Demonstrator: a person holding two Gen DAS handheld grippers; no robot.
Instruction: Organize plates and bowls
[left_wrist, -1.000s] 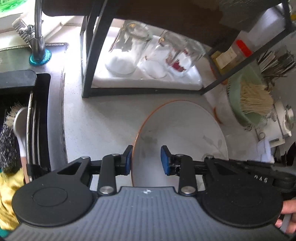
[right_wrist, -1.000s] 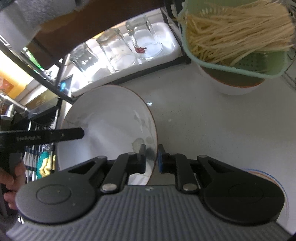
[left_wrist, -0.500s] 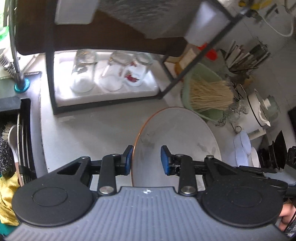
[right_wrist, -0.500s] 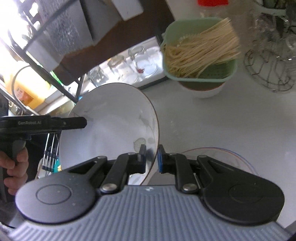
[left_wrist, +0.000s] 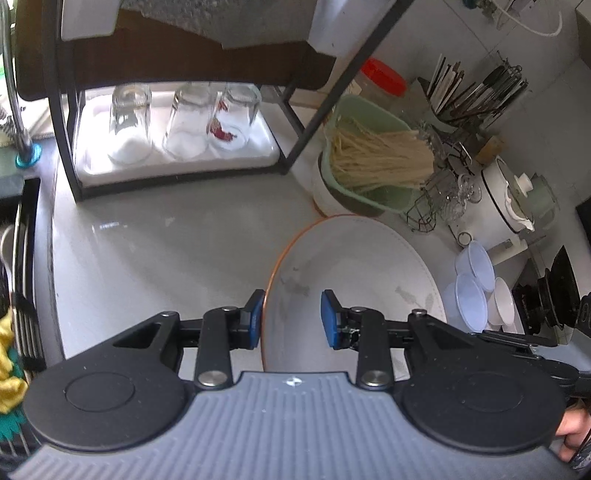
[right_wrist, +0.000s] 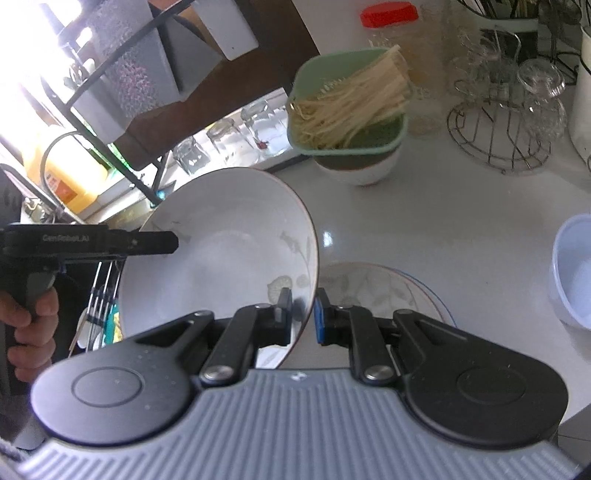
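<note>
A white plate (right_wrist: 221, 266) with a thin orange rim and grey leaf prints is held tilted above the counter. My right gripper (right_wrist: 302, 314) is shut on its rim. In the left wrist view the same plate (left_wrist: 354, 269) passes between the fingers of my left gripper (left_wrist: 293, 317), whose jaws stand apart around the plate's edge without pinching it. A second leaf-print plate (right_wrist: 373, 291) lies flat on the counter under the held one. Small bluish-white bowls (left_wrist: 476, 291) sit on the counter at the right; one shows in the right wrist view (right_wrist: 576, 273).
A green colander of noodles (left_wrist: 369, 158) sits on a white bowl. A black rack (left_wrist: 177, 122) holds three upturned glasses. A wire basket (right_wrist: 498, 122), utensil holder (left_wrist: 472, 92) and white pot (left_wrist: 513, 195) stand at the right. A sink with a dish rack (left_wrist: 18, 295) is at the left.
Both grippers and the plate have risen and shifted right, away from the rack. The flat plate and the small bowls have come into view. Both grips look unchanged.
</note>
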